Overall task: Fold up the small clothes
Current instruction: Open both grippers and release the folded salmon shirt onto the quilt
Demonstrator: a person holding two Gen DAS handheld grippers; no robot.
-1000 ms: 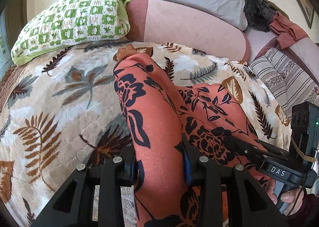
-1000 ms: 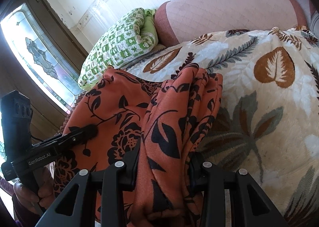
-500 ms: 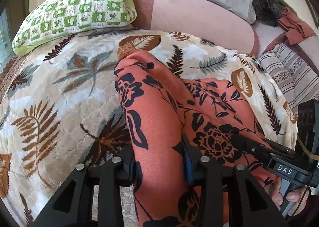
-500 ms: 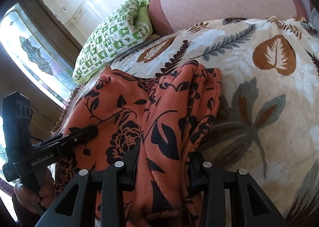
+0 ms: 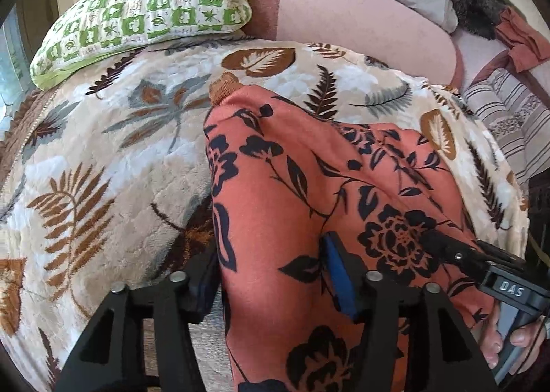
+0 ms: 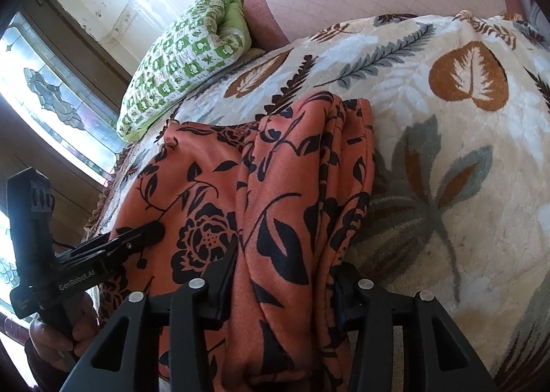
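An orange garment with a black flower print point(image 5: 309, 185) lies on a leaf-patterned blanket point(image 5: 103, 158). My left gripper point(image 5: 271, 271) is shut on a bunched edge of it at the near side. My right gripper point(image 6: 285, 275) is shut on another thick fold of the same garment point(image 6: 292, 185). In the left wrist view the right gripper point(image 5: 447, 247) reaches in from the right, onto the cloth. In the right wrist view the left gripper point(image 6: 151, 232) reaches in from the left. The garment's near edge is hidden under the fingers.
A green-and-white checked pillow point(image 5: 147, 7) lies at the back left, a pink bolster point(image 5: 343, 13) behind the blanket. Striped bedding point(image 5: 508, 117) and a rust cloth point(image 5: 522, 41) are at the right. A window point(image 6: 51, 110) stands left of the bed.
Both grippers have kept their hold and moved a little toward me, and the garment has been drawn with them across the blanket.
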